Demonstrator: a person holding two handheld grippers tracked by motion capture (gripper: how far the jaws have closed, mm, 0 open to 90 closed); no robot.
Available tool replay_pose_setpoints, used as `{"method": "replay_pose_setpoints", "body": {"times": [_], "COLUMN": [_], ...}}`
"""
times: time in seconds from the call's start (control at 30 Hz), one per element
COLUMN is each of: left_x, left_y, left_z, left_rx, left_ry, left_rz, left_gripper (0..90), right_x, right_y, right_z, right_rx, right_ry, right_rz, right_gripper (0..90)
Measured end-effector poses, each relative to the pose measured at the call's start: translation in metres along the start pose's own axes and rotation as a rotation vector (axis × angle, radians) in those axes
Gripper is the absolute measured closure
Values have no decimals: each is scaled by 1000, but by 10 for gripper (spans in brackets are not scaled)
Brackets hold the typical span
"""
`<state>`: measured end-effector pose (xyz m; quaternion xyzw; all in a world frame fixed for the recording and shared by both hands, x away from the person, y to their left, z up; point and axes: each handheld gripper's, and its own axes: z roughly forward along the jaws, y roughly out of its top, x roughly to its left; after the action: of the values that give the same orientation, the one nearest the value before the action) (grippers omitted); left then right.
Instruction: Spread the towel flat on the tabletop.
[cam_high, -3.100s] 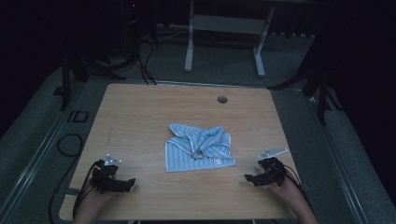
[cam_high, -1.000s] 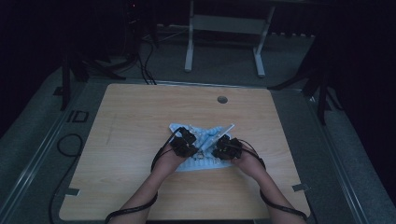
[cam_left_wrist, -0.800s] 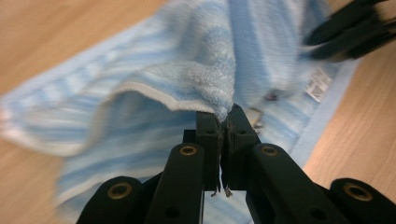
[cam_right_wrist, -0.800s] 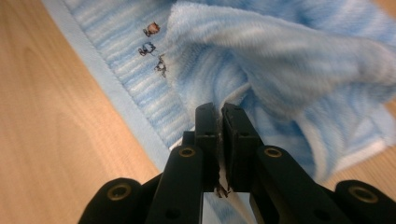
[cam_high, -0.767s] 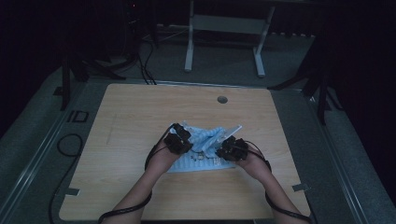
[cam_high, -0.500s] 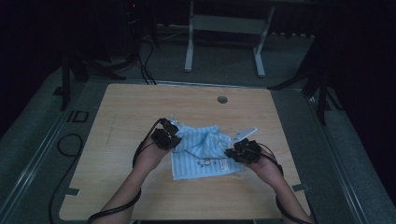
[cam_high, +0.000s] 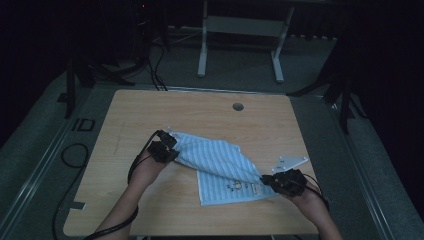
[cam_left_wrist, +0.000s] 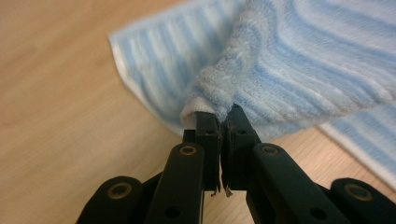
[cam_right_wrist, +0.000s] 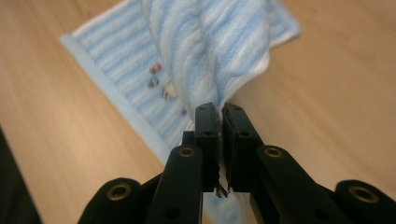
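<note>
Left gripper (cam_high: 167, 148) & right gripper (cam_high: 270, 180) each clamp a corner of striped towel (cam_high: 220, 162), stretched mid-table (cam_high: 125, 115); pinched edges hidden btwn jaws, small print on towel unreadable.

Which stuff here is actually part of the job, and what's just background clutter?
In the job:
- light blue striped terry towel, stretched between both grippers
- left gripper, shut on one towel corner
- right gripper, shut on another corner
- light wooden table, work surface

Lying about:
- round grommet hole in the tabletop
- white metal frame legs behind the table
- black cables on the floor
</note>
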<state>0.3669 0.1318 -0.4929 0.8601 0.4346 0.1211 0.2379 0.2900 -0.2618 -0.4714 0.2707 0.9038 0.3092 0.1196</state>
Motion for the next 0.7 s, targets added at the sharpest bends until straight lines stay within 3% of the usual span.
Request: {"method": "replay_pose_setpoints", "body": {"times": [0.13,0.23,0.47,0.57,0.7], "left_x": [2,0,-1,-2,-16], "left_y": [-5,-6,-5,-6,-11], "left_z": [15,25,36,31,7], "left_rx": [28,55,69,53,-6], "left_ry": [-17,-18,-13,-14,-48], "left_rz": [-18,-10,-6,-12,9], "left_gripper": [859,859,858,837,630], "right_x": [6,6,6,7,6], "right_y": [-18,-29,-38,-37,-29], "right_z": [13,25,41,42,27], "right_rx": [32,64,117,118,87], "right_ry": [33,49,62,72,57], "right_rz": [21,45,56,52,50], "right_gripper": [847,848,847,809,691]}}
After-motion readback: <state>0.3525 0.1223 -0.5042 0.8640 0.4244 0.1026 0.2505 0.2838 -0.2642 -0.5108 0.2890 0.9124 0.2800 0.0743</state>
